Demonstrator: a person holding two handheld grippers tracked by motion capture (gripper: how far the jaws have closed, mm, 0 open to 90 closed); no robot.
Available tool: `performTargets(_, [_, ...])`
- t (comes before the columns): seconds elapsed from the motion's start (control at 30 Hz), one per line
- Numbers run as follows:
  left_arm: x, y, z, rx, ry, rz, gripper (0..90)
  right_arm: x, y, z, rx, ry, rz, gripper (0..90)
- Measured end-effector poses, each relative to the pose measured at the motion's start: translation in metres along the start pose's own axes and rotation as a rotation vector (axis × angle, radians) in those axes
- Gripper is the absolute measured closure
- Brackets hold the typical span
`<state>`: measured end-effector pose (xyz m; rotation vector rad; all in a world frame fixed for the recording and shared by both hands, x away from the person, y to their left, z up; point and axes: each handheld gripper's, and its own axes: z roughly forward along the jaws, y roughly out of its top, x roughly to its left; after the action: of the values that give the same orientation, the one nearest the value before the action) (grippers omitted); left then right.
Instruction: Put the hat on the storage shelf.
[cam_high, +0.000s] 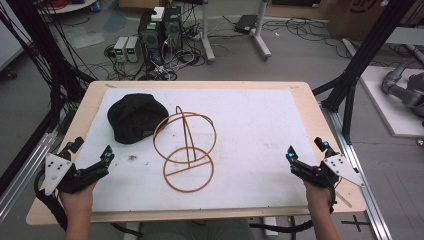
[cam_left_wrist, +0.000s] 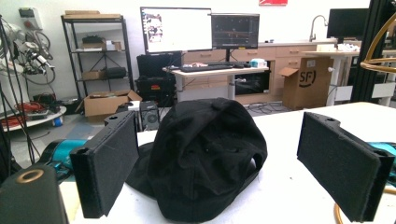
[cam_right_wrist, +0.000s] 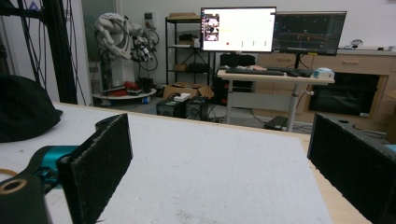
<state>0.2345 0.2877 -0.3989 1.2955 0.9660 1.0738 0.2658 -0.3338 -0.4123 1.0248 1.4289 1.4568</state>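
High view overhead, facing forward; claw views low, all sharing cap (cam_high: 136, 117).

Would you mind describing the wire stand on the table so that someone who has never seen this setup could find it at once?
Start at the white mat covering the wooden table, then look at its left-centre part. Just right of the black cap stands the wire stand: thin golden-brown rods forming a flat ring at the base, a post and a tilted upper ring. It is open and see-through, while the cap beside it is a solid dark mound.
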Motion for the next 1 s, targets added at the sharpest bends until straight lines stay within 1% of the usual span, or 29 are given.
performTargets(0.03, [0.000,0.000,0.000,0.000,0.000,0.000,13.0,0.000,0.000,0.001,-0.001,-0.001,-0.008,6.0])
performTargets(0.07, [0.000,0.000,0.000,-0.003,0.004,-0.005,13.0,0.001,0.000,0.001,0.003,0.002,0.001,6.0])
performTargets(0.13, [0.000,0.000,0.000,-0.004,0.004,-0.004,13.0,0.001,0.000,0.001,0.001,0.003,-0.007,6.0])
performTargets(0.23, [0.000,0.000,0.000,0.000,0.000,0.001,13.0,0.001,0.000,0.000,0.001,0.005,-0.004,6.0])
performTargets(0.27, [0.000,0.000,0.001,-0.002,0.000,-0.001,13.0,0.000,0.000,0.000,-0.004,0.003,-0.012,6.0])
performTargets(0.37, [-0.001,0.001,0.001,-0.004,-0.001,0.001,13.0,0.000,0.000,0.000,-0.004,0.003,-0.003,6.0])
performTargets(0.53, [-0.001,0.001,0.000,-0.001,0.005,-0.002,13.0,0.000,0.001,0.000,-0.004,0.003,-0.011,6.0])
performTargets(0.67, [-0.001,0.002,0.001,-0.002,0.006,-0.001,13.0,0.001,0.001,-0.001,-0.002,-0.001,-0.001,6.0])
performTargets(0.73, [-0.001,0.005,0.002,-0.010,0.005,0.000,13.0,0.000,0.001,-0.001,-0.005,-0.001,-0.007,6.0])
performTargets(0.77, [-0.002,0.009,0.005,-0.013,0.003,0.006,13.0,0.000,0.002,-0.002,-0.006,-0.003,-0.002,6.0])
performTargets(0.9, [-0.004,0.012,0.009,-0.017,0.000,0.015,13.0,-0.001,0.002,-0.003,-0.005,-0.009,-0.001,6.0])
performTargets(0.97, [-0.005,0.013,0.013,-0.007,0.000,0.039,13.0,-0.001,0.002,-0.004,-0.008,-0.011,0.000,6.0])
performTargets(1.0, [-0.005,0.014,0.015,-0.003,0.006,0.049,13.0,-0.002,0.002,-0.003,-0.010,-0.012,0.001,6.0])
